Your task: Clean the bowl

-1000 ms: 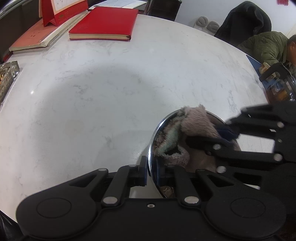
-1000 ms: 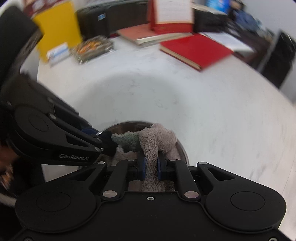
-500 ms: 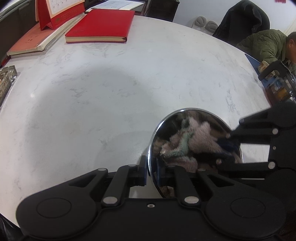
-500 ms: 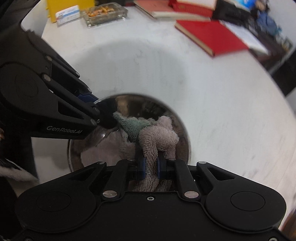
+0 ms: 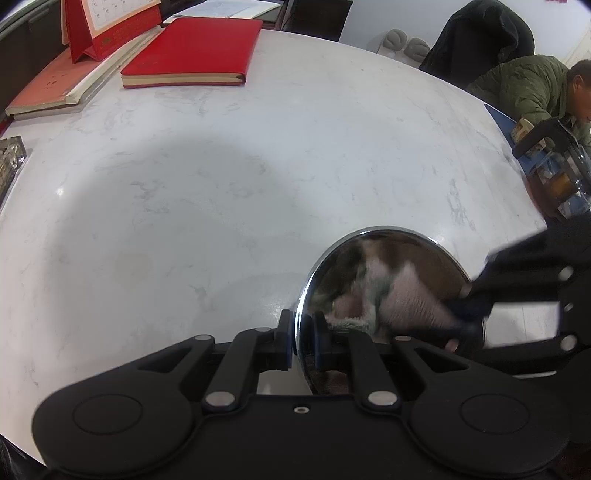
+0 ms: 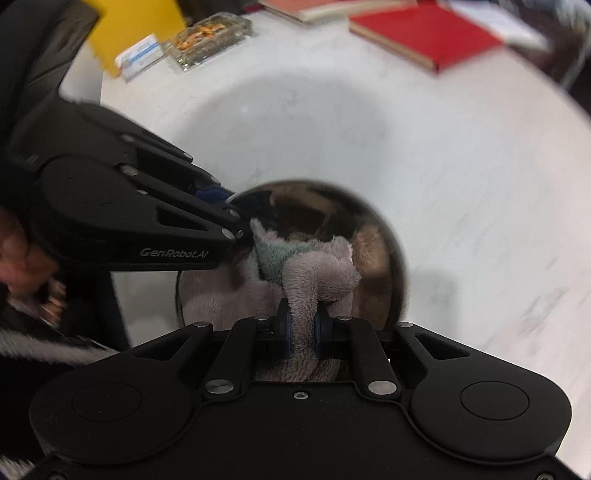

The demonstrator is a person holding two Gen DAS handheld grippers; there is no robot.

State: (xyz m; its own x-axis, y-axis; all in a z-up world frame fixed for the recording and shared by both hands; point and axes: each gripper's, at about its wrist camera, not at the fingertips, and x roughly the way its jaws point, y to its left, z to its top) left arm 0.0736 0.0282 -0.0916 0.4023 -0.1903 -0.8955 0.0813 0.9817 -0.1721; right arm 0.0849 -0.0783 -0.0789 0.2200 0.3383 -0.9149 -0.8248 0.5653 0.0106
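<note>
On the white marble table, near its front edge, the steel bowl is sitting flat while both grippers are working on it. Left gripper is pinching the bowl's near rim, one pad outside the wall and one inside, jaws pressed together on the thin metal; judging by the setup, it is acting as a clamp so the bowl is not sliding or spinning under the wiping. Right gripper is clamped on a fold of the fuzzy cloth, pinkish-grey with a green patch, and is angling steeply down into the bowl. Most of the cloth is bunching ahead of the jaws and lying against the inner wall and bottom, which is probably what gives a wide contact patch for the scrub. Cloth and right gripper are blurring in the left wrist view, so the wipe looks to be in progress, not finished. Whether the inside is clean yet is hard to tell: the mirror finish is only showing reflections of cloth and room. Gripping the rim on the side opposite the cloth is keeping the two tools apart, though they are sitting close inside a small bowl. Clutter is staying well clear: a red book and a desk calendar at the far edge, a glass ashtray off to the side, a glass teapot at the right edge near a seated person in a green jacket.
</note>
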